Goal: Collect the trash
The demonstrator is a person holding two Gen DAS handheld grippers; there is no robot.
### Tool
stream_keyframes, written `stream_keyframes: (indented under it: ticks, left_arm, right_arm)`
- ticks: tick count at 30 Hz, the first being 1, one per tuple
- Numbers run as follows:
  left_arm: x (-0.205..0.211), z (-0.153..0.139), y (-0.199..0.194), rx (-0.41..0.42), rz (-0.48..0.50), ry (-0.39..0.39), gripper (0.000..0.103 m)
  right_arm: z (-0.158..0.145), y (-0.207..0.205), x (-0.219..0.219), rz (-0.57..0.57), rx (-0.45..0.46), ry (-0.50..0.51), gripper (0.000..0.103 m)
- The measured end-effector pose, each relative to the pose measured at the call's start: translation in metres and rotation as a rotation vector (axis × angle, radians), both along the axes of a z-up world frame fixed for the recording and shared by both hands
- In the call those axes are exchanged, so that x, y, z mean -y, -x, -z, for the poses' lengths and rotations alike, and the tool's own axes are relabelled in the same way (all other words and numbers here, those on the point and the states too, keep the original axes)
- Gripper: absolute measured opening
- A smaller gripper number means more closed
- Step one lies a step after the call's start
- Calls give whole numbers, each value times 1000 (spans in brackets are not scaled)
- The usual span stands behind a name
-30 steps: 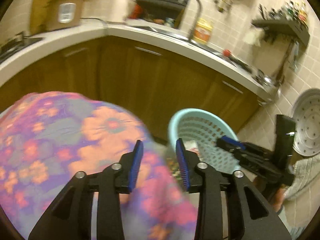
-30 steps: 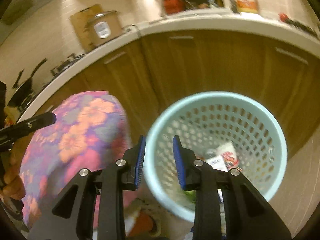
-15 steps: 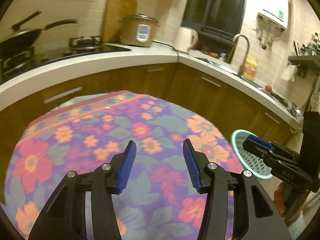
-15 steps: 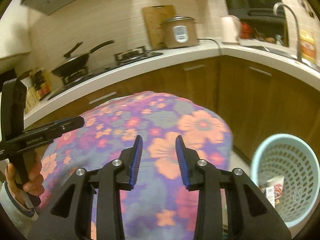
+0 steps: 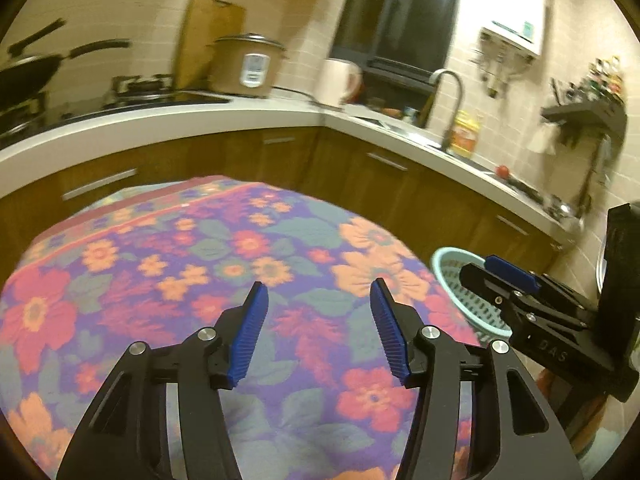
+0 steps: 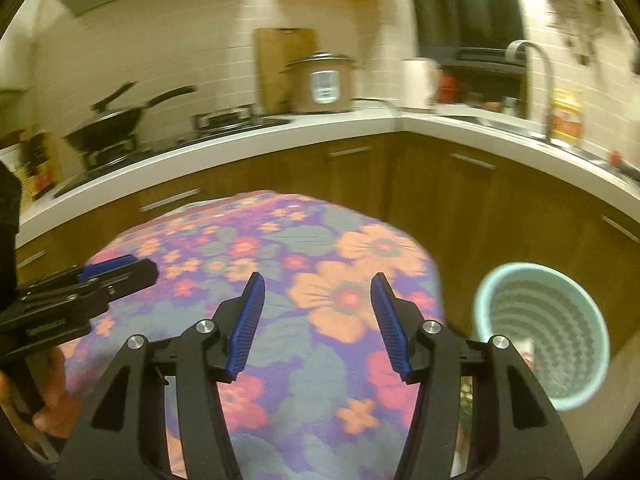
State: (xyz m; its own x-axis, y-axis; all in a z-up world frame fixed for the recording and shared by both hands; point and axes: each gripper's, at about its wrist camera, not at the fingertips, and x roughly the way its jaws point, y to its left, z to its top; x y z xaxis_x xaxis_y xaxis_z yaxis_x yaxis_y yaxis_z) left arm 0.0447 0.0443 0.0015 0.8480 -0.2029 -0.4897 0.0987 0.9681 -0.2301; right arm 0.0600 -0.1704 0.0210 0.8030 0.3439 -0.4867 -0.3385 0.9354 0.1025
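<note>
- Left gripper (image 5: 316,292): jaws opening, about half spread, nothing between the blue pads, poised over the flowered tablecloth (image 5: 168,264).
- Right gripper (image 6: 316,284): jaws likewise opening, about half spread, empty, pointed over the same cloth a little further right.
- Also seen from the side: right gripper at the right edge of the left wrist view, left gripper at the left edge of the right wrist view, with a hand (image 6: 48,404) on its handle.
- Covering the table in purple, pink and orange blooms; bare of any trash in the visible part.
- Pale green perforated basket (image 6: 548,332) on the floor, just right of the table, beside the wooden cabinets (image 6: 440,200); scraps of wrapper dimly visible inside, blurred.
- Beyond the table, far side: white L-shaped counter (image 5: 224,120).
- On that counter, from left: dark wok (image 6: 108,124) on the stove, brown rice cooker (image 5: 248,66) before a cutting board (image 5: 208,28), pale kettle (image 5: 340,80), tap (image 5: 450,92) over the sink.
- Far right in the left wrist view: wall shelf (image 5: 584,114) with small bottles, too blurred to name.
</note>
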Motion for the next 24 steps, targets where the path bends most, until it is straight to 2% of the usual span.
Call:
stream_keyframes:
  ticks: [4,8,10,15,20,24]
  left_arm:
    - [21,10,-13,14,39,-20,53]
    - [32,19,-17,41,20,2,54]
    - [37,20,-16,63,-3,-16,58]
    - [44,22,-15,79,-25,-81,60]
    - [32,21,-12,85,-69,-49,65]
    - [25,23,-14,66,-100,-36,66]
  right_arm:
    - [12,4,32,124,2,18,52]
    - [26,9,58,219,31,49,52]
    - [31,12,70,259,47,63,52]
    - [27,14,92,302,53,30,54]
    - [26,17,93,305,68,29,63]
    - [27,18,86,282,62,31,64]
